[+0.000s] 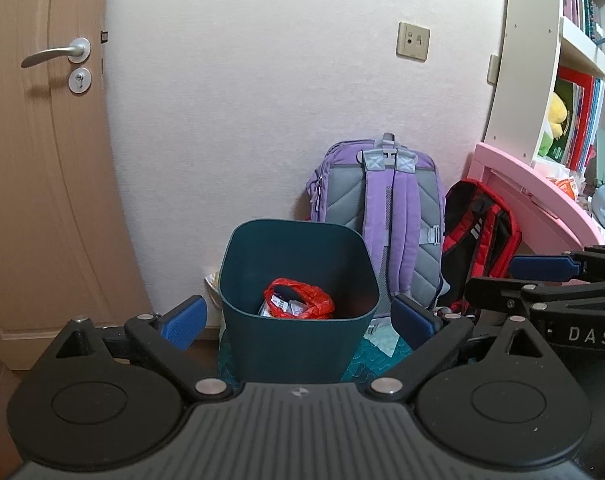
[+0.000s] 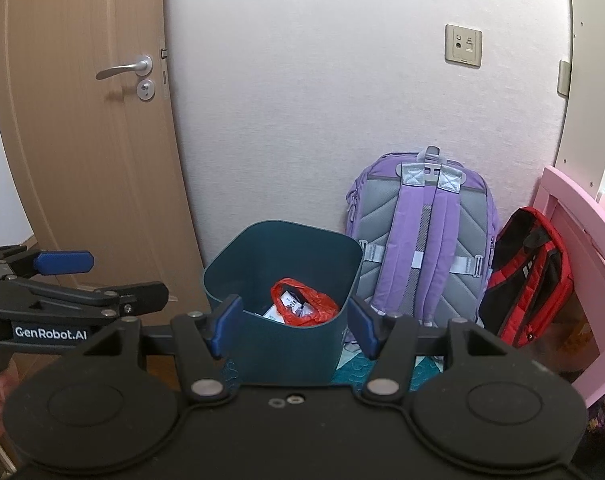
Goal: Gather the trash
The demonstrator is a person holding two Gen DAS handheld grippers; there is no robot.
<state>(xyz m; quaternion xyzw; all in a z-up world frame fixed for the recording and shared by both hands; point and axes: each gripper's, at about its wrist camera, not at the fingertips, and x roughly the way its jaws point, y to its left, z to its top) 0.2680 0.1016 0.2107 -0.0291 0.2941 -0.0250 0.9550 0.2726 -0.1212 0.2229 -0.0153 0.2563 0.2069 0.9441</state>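
A dark teal bin (image 1: 286,352) stands on the floor against the wall, just ahead of and below both grippers. Inside it lies a red plastic bag (image 1: 302,300) wrapped around white paper scraps; the right wrist view shows the red plastic bag (image 2: 306,304) in the bin (image 2: 286,348) too. My left gripper (image 1: 298,324) is open wide, with nothing between its blue pads (image 1: 184,322). My right gripper (image 2: 293,330) is also open and empty. Each appears in the other's view: the right gripper (image 1: 494,276) at the right edge, the left gripper (image 2: 122,276) at the left edge.
A purple backpack (image 1: 386,216) and a red-and-black backpack (image 1: 478,236) lean on the wall right of the bin. Pink furniture (image 1: 542,200) and a white shelf (image 1: 534,80) of books stand further right. A wooden door (image 1: 42,160) is on the left. A teal mat (image 1: 378,354) lies beneath.
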